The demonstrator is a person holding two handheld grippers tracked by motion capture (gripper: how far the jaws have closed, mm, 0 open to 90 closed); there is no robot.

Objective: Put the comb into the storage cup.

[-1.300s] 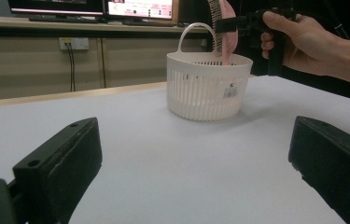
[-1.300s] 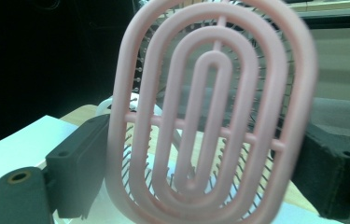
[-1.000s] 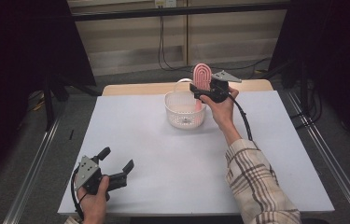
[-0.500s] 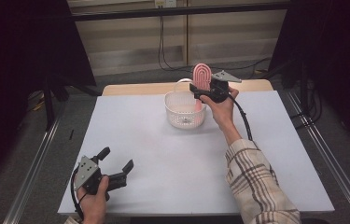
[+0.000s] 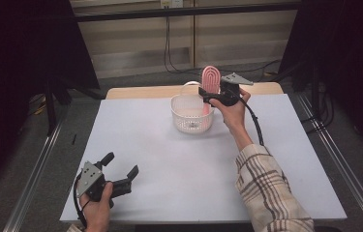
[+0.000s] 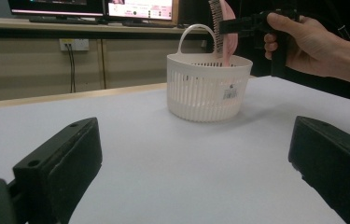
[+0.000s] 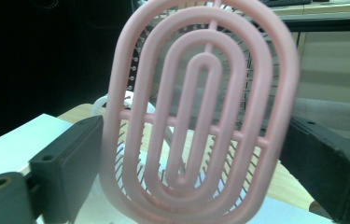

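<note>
Hairbrush (image 5: pixel 210 79) upright over basket (image 5: pixel 191 115), head between right gripper (image 5: pixel 207 94) jaws just opening, ready to drop in. Left gripper (image 5: pixel 121 171) idle on table (image 5: pixel 169 164), jaws wide, empty.

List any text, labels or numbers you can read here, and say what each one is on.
No text can be read.
Small sticker on the wall of the white slatted plastic basket: print too small to read.
Two monitor screens behind the table: lit content, too blurred to read.
Pink oval plastic hairbrush: no marking seen.
</note>
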